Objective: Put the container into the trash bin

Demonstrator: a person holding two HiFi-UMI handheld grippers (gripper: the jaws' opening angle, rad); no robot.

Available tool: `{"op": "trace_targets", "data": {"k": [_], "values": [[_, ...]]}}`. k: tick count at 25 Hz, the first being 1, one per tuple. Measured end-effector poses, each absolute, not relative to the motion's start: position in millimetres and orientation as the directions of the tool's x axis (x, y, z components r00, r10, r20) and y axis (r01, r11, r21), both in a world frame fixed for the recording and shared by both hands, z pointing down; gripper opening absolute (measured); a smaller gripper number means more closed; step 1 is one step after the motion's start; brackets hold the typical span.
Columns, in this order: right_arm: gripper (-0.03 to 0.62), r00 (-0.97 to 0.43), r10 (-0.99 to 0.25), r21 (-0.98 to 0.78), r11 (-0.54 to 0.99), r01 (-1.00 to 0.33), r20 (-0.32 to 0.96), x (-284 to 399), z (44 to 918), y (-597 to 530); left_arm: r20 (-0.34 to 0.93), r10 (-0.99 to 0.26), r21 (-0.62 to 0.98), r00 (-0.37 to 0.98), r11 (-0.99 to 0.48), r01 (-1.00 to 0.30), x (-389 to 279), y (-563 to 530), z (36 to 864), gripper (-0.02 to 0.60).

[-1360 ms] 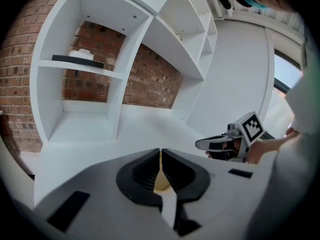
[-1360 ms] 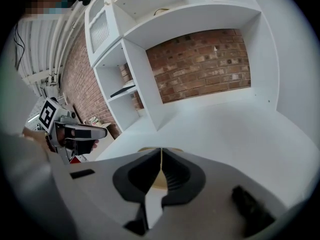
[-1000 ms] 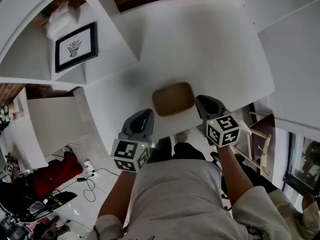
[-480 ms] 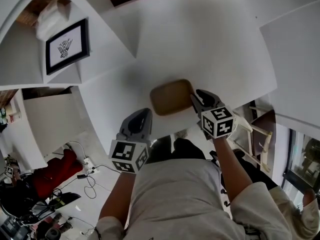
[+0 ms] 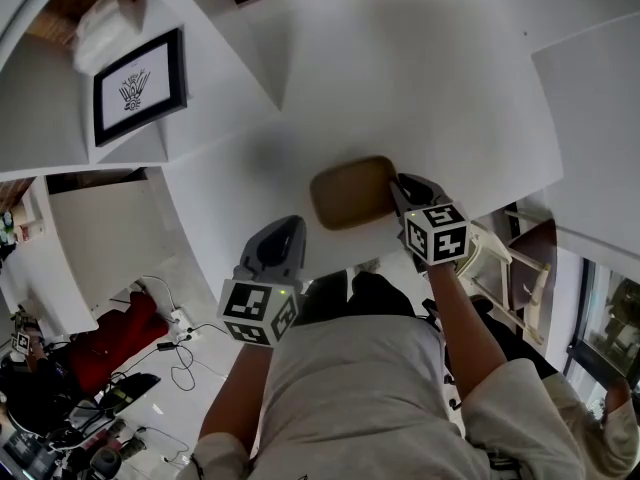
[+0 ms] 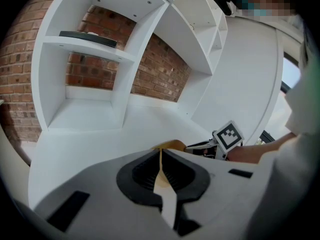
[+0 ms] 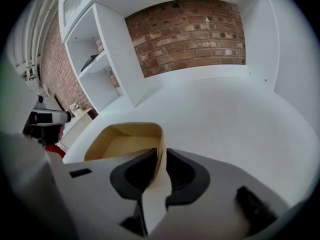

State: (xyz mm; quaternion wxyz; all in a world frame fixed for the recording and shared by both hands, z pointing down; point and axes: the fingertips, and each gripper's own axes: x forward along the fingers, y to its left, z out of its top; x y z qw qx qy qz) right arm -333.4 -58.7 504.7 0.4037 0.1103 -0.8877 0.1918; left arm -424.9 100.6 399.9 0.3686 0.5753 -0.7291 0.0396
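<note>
A shallow brown container [image 5: 350,193] with rounded corners lies on the white table [image 5: 420,88], close to the near edge. My right gripper [image 5: 398,190] is at its right rim. In the right gripper view the container [image 7: 127,141] has its near wall running down between the jaws, and the right gripper [image 7: 160,156] is shut on that wall. My left gripper [image 5: 283,230] hangs shut off the table's near edge, left of the container and apart from it. In the left gripper view the left gripper [image 6: 161,156] holds nothing, and the container [image 6: 172,145] shows just beyond it.
White shelving stands at the left with a framed picture [image 5: 140,86] on it, and a brick wall [image 7: 190,34] backs the table. A wooden chair [image 5: 505,268] is at the right. Cables and a red object [image 5: 120,333] lie on the floor. No trash bin is in view.
My right gripper has moved in to the container's right rim and now overlaps it. The container sits slightly further right. The left gripper has barely moved.
</note>
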Motion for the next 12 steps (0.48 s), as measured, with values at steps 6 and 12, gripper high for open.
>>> {"op": "trace_targets", "data": {"k": [6, 12], "values": [[0.040, -0.640, -0.077, -0.226, 0.897, -0.379, 0.765, -333, 504, -61, 0.582, -0.811, 0.369, -0.059, 0.328, -0.869, -426, 102, 400, 0.026], [0.037, -0.652, -0.080, -0.244, 0.887, -0.391, 0.754, -334, 495, -61, 0.573, -0.818, 0.369, -0.056, 0.319, -0.873, -430, 103, 397, 0.026]]}}
